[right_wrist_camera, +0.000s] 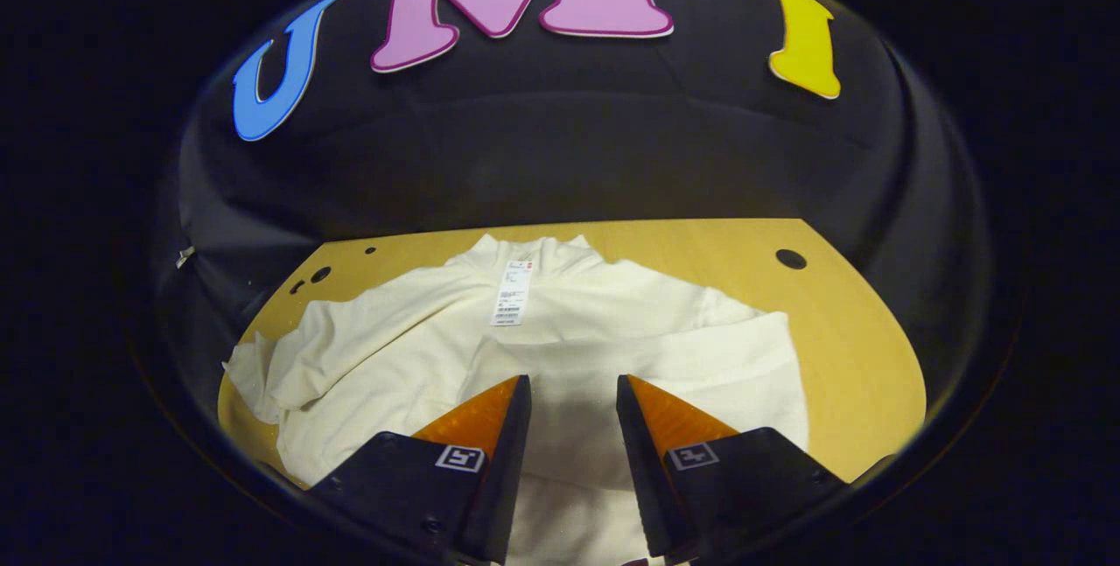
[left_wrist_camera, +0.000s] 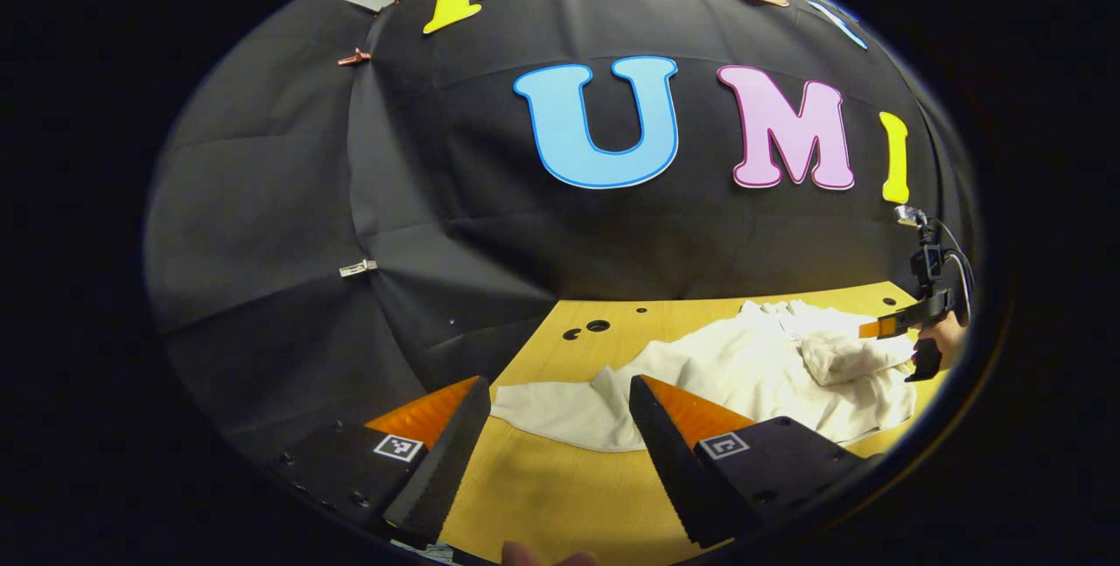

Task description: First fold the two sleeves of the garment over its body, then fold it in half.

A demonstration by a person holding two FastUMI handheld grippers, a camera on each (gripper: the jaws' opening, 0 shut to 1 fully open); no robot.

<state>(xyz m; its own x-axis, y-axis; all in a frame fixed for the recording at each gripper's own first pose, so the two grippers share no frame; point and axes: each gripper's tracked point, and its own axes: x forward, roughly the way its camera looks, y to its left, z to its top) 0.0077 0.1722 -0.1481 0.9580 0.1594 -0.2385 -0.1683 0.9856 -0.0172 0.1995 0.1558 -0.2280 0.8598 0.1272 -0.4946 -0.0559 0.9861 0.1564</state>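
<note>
Left gripper view: a cream garment [left_wrist_camera: 744,369] is spread on a wooden table [left_wrist_camera: 542,487], one sleeve [left_wrist_camera: 560,413] reaching the near-left edge with bare wood before it. The left gripper [left_wrist_camera: 556,426] is held above the table with fingers parted, nothing grasped. In the right gripper view, the right gripper [right_wrist_camera: 573,426] is poised over the garment's body, released, near a paper tag [right_wrist_camera: 514,293] at the collar.

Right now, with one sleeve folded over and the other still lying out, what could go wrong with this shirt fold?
1. The unfolded sleeve lies creased on the table; a pinch by the open left gripper might catch only its hem, so it folds crooked.
2. The folded sleeve rests loose on the garment beneath the open right gripper; dragging could undo it.
3. The tag may get trapped.
</note>
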